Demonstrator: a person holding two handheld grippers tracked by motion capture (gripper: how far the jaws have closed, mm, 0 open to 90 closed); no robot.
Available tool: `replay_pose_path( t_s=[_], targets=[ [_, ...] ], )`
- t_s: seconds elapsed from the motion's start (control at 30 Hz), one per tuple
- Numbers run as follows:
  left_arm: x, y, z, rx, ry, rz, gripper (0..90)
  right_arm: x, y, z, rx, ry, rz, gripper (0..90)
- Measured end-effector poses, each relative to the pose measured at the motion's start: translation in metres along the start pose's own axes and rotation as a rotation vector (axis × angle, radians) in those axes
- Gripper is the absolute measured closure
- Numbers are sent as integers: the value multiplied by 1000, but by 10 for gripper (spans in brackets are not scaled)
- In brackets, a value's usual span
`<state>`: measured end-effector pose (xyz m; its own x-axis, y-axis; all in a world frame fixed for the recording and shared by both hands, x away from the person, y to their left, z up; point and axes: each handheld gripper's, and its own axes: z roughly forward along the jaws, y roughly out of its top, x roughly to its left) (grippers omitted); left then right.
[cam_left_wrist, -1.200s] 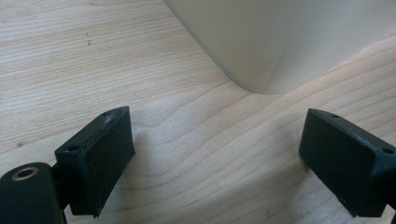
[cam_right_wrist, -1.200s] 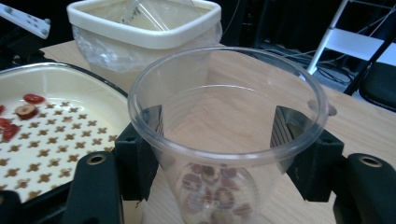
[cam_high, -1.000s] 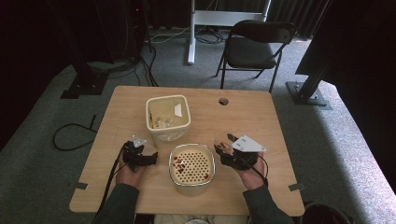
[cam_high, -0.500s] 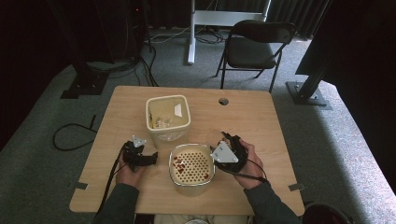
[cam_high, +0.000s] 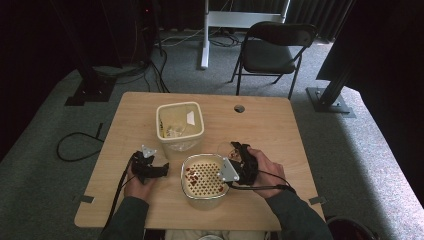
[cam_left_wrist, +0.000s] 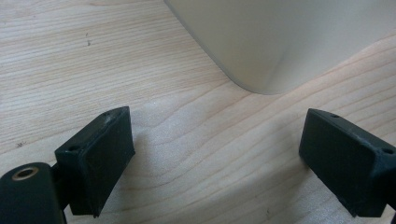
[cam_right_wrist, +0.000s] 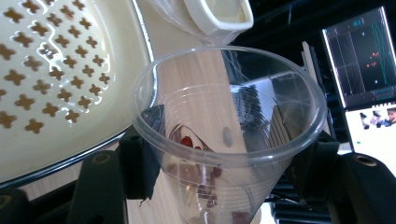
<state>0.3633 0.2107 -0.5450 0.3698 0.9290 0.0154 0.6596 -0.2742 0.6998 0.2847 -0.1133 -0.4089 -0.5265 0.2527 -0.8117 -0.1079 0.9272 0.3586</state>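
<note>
Right gripper view: right gripper (cam_right_wrist: 224, 182) clamps a clear cup (cam_right_wrist: 229, 135) tipped sideways, mouth facing the camera.

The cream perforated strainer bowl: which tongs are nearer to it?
Right. The right tongs, gripping a clear plastic cup, are at the cream perforated strainer bowl's right rim. The left tongs rest open on the table, short of its left side.

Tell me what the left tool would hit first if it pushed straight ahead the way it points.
Most likely the cream perforated container: its rounded wall stands just ahead of the open left tool, slightly off to one side, with bare table between. Depth is hard to judge, so it may only clip the corner.
</note>
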Motion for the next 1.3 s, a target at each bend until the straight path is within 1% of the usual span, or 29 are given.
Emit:
replay_pose_path(
  t_s=[0.07, 0.2, 0.27, 0.4, 0.5, 0.63, 0.67, 0.73, 0.8, 0.83, 0.87, 0.9, 0.93, 1.03, 1.3],
  targets=[
    [0, 0, 0, 0, -1, -1, 106, 1, 1, -1, 2, -2, -24, 371],
    [0, 0, 0, 0, 0, 0, 107, 4, 5, -2, 24, -33, -104, 374],
    [0, 0, 0, 0, 0, 0, 106, 6, 7, -2, 29, -40, -143, 377],
    [0, 0, 0, 0, 0, 0, 107, 9, 12, -4, 38, -55, -200, 385],
    [0, 0, 0, 0, 0, 0, 106, 11, 14, -3, 46, -62, -252, 391],
    [0, 0, 0, 0, 0, 0, 106, 12, 17, -4, 52, -60, -300, 398],
    [0, 0, 0, 0, 0, 0, 106, 12, 17, -4, 52, -60, -300, 398],
    [0, 0, 0, 0, 0, 0, 107, 14, 19, -4, 60, -67, -344, 399],
    [0, 0, 0, 0, 0, 0, 107, 15, 21, -4, 62, -72, -374, 401],
    [0, 0, 0, 0, 0, 0, 106, 16, 21, -5, 66, -78, -383, 401],
    [0, 0, 0, 0, 0, 0, 106, 16, 21, -5, 66, -78, -383, 401],
    [0, 0, 0, 0, 0, 0, 106, 17, 24, -5, 75, -92, -424, 403],
    [0, 0, 0, 0, 0, 0, 106, 18, 24, -5, 83, -99, -438, 404],
    [0, 0, 0, 0, 0, 0, 106, 18, 26, -5, 90, -112, -466, 406],
    [0, 0, 0, 0, 0, 0, 107, 18, 27, -6, 102, -136, -513, 410]
  ],
)
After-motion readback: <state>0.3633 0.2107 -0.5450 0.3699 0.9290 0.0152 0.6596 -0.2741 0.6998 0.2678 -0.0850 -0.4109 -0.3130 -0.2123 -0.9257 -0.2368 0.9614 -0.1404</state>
